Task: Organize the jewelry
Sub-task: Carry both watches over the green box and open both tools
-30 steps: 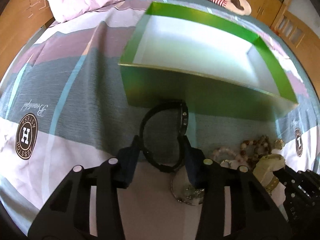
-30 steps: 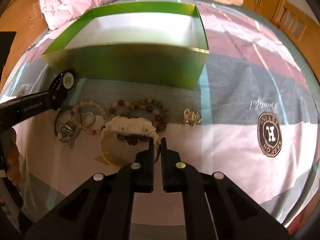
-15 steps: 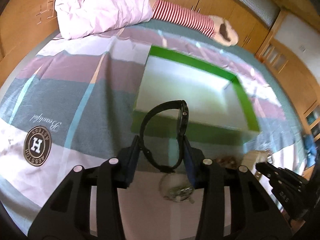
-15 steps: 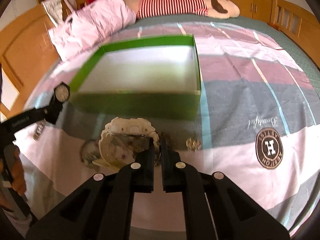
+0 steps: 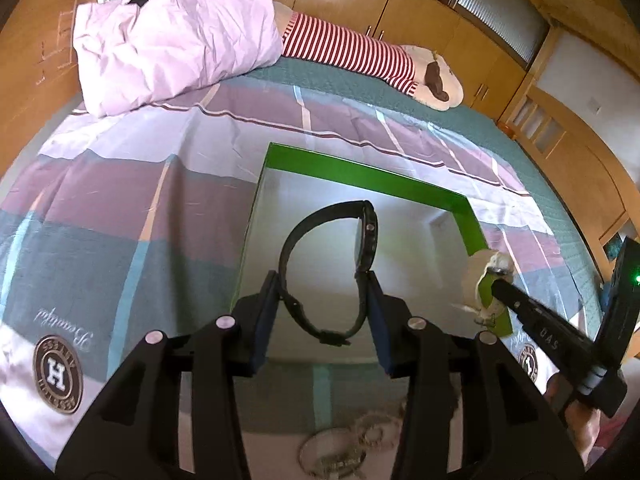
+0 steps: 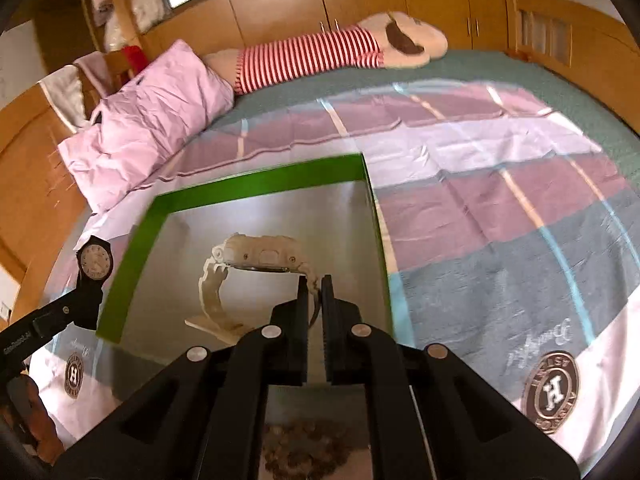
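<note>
My left gripper is shut on a black wristwatch and holds it in the air above the open green box. My right gripper is shut on a white wristwatch by its strap and holds it above the same green box. The white watch also shows in the left wrist view, at the box's right wall. The black watch shows in the right wrist view, left of the box.
Loose beaded bracelets and a silver chain piece lie on the striped bedsheet in front of the box. A pink pillow and a striped plush toy lie at the head of the bed.
Both grippers have risen from the bedsheet and moved forward with their watches, from in front of the box to above its open inside.
</note>
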